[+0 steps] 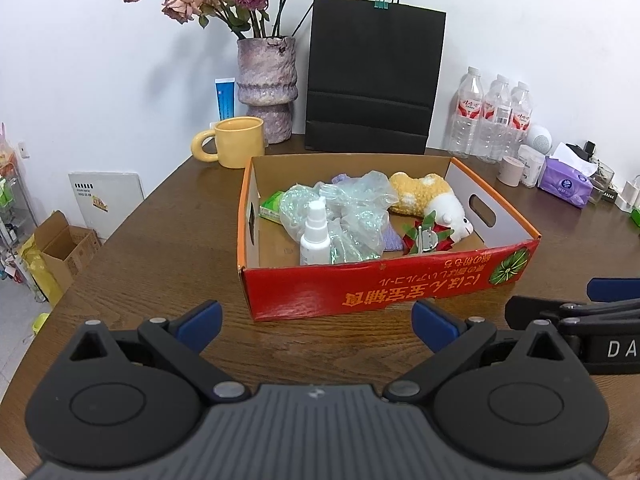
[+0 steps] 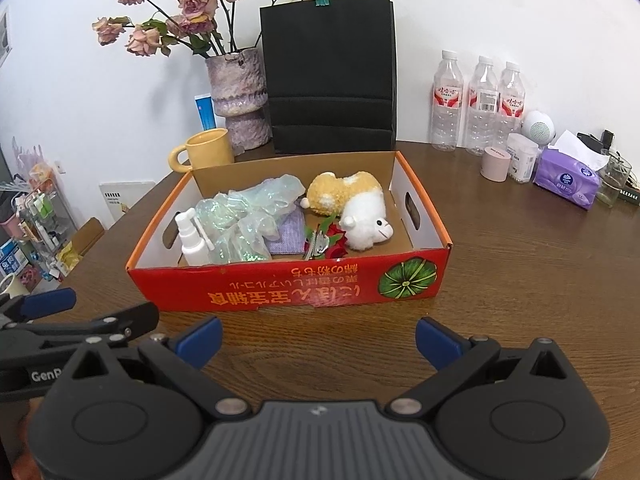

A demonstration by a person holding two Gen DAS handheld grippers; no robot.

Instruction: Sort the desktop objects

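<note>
Both grippers sit low in their frames, hovering over the brown table (image 1: 168, 240). Left gripper (image 1: 317, 322) has its blue fingers spread wide with nothing between them, same deal with the right gripper (image 2: 318, 338). Each one also pokes into the other's view at the bottom edge.

Dead center of both views is the red box (image 1: 384, 286), open on top, orange print upside down on the near wall. Inside it: a white spray bottle (image 1: 315, 236) standing at the front left, a crumpled clear bag (image 1: 348, 208) behind it, a yellow-white plush (image 1: 428, 200) on the right, and a red-green clip (image 1: 426, 236) by the front wall.

Behind the box, upper frame: yellow mug (image 1: 236, 142), vase (image 1: 266, 84) with dried roses, black bag (image 1: 374, 76). Upper right has water bottles (image 1: 492, 120) and a purple tissue pack (image 1: 566, 186).
</note>
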